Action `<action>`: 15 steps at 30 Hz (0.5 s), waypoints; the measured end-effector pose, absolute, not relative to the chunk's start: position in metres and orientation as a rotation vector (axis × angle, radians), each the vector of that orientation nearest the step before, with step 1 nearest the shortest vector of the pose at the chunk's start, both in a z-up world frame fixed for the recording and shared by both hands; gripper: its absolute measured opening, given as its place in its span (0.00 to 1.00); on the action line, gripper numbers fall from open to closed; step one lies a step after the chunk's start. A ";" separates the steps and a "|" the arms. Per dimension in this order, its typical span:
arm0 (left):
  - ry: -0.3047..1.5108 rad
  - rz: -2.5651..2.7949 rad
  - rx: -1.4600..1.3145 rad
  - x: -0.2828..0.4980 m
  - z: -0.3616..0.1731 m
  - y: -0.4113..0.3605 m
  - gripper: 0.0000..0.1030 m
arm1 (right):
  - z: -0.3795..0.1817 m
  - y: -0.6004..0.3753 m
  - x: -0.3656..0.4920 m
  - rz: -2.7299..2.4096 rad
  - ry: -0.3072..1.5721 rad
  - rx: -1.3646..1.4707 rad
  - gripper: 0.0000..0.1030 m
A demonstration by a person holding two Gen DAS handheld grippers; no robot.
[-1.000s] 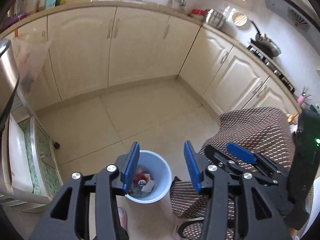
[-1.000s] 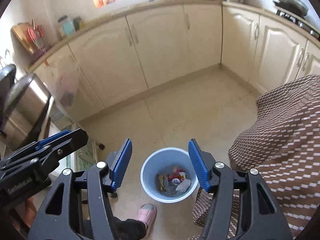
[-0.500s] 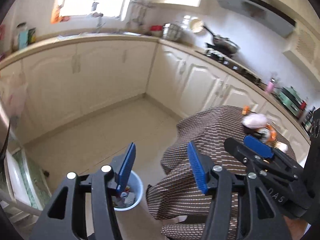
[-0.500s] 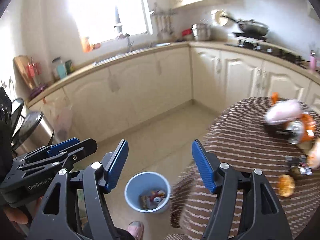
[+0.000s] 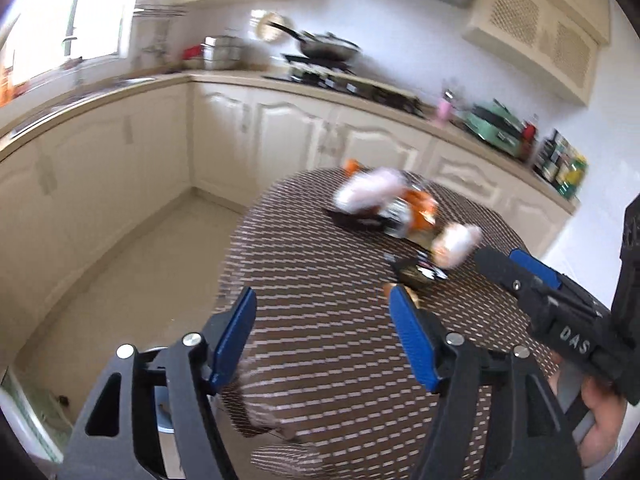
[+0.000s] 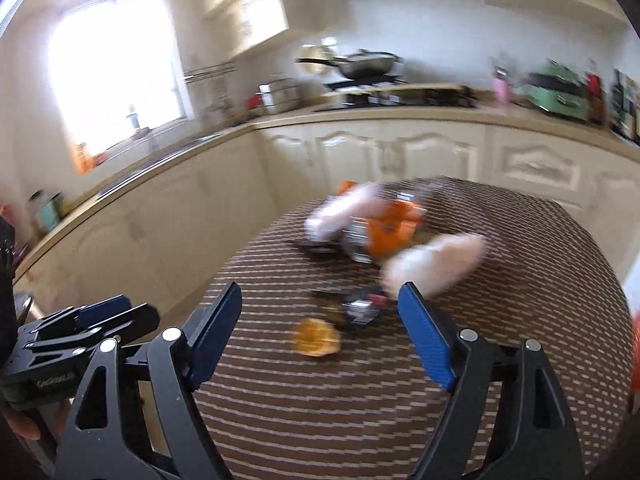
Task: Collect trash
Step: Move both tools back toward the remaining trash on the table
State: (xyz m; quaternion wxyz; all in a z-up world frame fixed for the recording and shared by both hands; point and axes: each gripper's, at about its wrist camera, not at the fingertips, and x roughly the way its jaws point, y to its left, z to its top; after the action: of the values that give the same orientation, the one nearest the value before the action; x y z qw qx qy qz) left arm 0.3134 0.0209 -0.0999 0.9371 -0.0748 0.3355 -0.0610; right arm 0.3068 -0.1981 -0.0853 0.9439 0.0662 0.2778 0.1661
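Observation:
Blurred trash lies on a round table with a brown patterned cloth. It includes two pale pink crumpled pieces, an orange packet, a dark wrapper and an orange peel. My right gripper hovers over the table's near side, short of the peel, jaws opening with nothing between them. My left gripper is above the table's near edge, jaws also opening and empty. In the left wrist view the pink pieces and the wrapper lie further back.
Cream kitchen cabinets and a counter wrap around behind the table, with a stove and pan. Tiled floor lies left of the table. The right gripper reaches in from the right in the left wrist view.
Both views have swung up and away from the blue bin on the floor to the table with the trash. Both pairs of jaws stand wider apart than before.

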 end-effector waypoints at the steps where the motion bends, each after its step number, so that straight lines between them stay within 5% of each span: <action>1: 0.705 -0.145 -0.145 0.321 -0.104 0.008 0.66 | -0.089 -0.212 0.311 0.310 0.576 0.147 0.76; 15: 0.795 -0.259 0.156 0.389 -0.140 -0.100 0.66 | -0.130 -0.293 0.333 0.169 0.686 0.249 0.82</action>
State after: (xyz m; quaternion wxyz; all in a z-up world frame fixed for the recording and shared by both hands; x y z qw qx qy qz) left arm 0.3890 -0.1004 -0.1400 0.9110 0.0757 0.3855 -0.1255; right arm 0.3329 -0.2933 -0.1299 0.9307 0.1216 0.3348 0.0828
